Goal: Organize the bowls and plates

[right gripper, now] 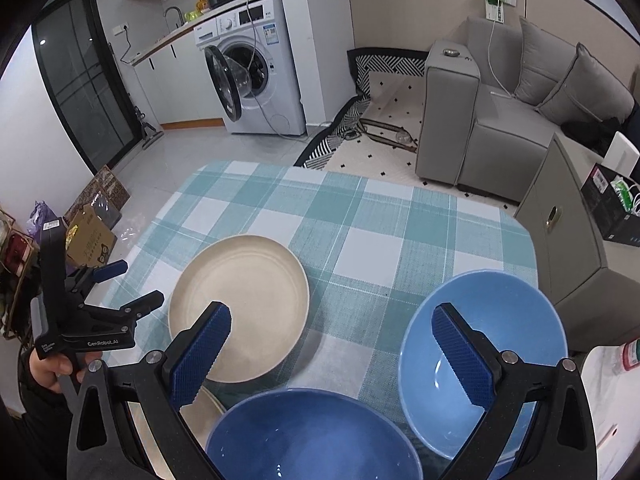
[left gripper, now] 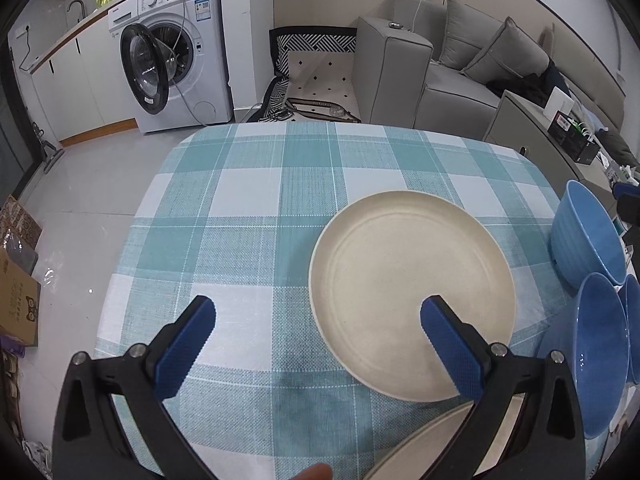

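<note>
A cream plate (left gripper: 412, 296) (right gripper: 240, 308) lies flat on the checked tablecloth (left gripper: 256, 216). My left gripper (left gripper: 318, 312) hovers open at the plate's left edge, its right finger above the plate and nothing held. A second cream plate (left gripper: 432, 436) (right gripper: 208, 404) peeks in at the near edge. Two blue bowls (left gripper: 584, 232) (left gripper: 600, 352) stand at the right. My right gripper (right gripper: 332, 320) is open above the cloth, with a light blue bowl (right gripper: 480, 360) under its right finger and a darker blue bowl (right gripper: 312, 436) below. The left gripper (right gripper: 116, 284) shows at the left in the right wrist view.
The tablecloth (right gripper: 360, 232) covers a table with rounded far corners. Beyond it stand a washing machine (left gripper: 176, 52) with its door open, a grey sofa (left gripper: 440, 64) and a grey cabinet (right gripper: 572, 232). Cardboard boxes (left gripper: 16, 280) sit on the floor at left.
</note>
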